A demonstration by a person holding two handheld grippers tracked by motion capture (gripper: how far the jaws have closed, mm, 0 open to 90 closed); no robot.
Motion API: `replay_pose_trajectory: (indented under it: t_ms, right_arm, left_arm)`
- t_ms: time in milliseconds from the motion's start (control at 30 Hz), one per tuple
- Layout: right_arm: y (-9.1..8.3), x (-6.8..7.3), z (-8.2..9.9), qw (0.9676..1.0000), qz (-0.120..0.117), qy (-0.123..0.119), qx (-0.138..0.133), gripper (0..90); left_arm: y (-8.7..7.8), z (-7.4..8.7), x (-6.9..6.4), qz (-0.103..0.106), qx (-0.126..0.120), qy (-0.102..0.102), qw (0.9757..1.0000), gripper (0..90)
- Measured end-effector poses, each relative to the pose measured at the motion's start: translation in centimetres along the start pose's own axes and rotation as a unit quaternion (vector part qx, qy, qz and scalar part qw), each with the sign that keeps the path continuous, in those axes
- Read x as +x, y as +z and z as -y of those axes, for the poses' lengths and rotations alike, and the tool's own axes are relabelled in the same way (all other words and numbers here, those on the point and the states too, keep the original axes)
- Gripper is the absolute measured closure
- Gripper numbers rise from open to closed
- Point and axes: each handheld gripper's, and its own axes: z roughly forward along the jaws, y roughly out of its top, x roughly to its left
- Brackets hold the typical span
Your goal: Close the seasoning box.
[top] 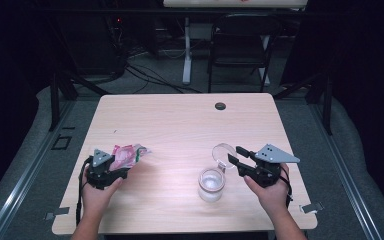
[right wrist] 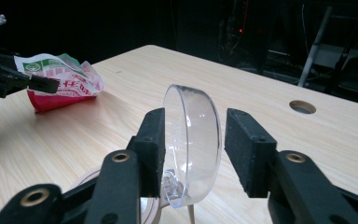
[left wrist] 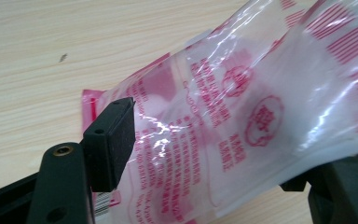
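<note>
A pink-and-clear printed plastic bag lies at the table's left, partly lifted off the wood. My left gripper stands open around its near end; in the left gripper view the bag runs between the two black pads. At the right, a clear round lid stands on edge between the jaws of my right gripper. The left pad touches it and a narrow gap shows at the right pad. From above, the lid sits just behind an open glass jar, beside the right gripper.
The light wooden table has a dark cable hole near its far edge. A folding chair and cables stand on the floor beyond. A hand holds each gripper near the table's front edge.
</note>
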Motion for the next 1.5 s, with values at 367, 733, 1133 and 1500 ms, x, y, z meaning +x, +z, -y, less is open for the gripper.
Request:
replay_pose_trajectory:
  t_ms: [367, 733, 1133, 1500]
  right_arm:
    - [0.1, 0.8, 0.0, 0.9995, -0.002, -0.032, 0.006, 69.1]
    - [0.7, 3.9, 0.3, 0.9936, -0.013, -0.111, 0.017, 62.5]
    - [1.7, 6.2, 1.5, 0.9867, -0.012, -0.159, 0.033, 52.0]
    - [2.3, 7.6, 1.8, 0.9817, -0.037, -0.18, 0.05, 47.1]
  left_arm:
    - [0.2, -0.6, -2.8, 0.031, -0.005, 0.031, 0.999, 32.6]
    - [0.3, -1.1, -5.0, 0.057, -0.008, 0.057, 0.9967, 32.6]
    - [0.9, -1.3, -6.6, 0.075, 0.003, 0.08, 0.9939, 32.1]
    - [0.5, -1.7, -7.8, 0.077, 0.003, 0.092, 0.9928, 32.2]
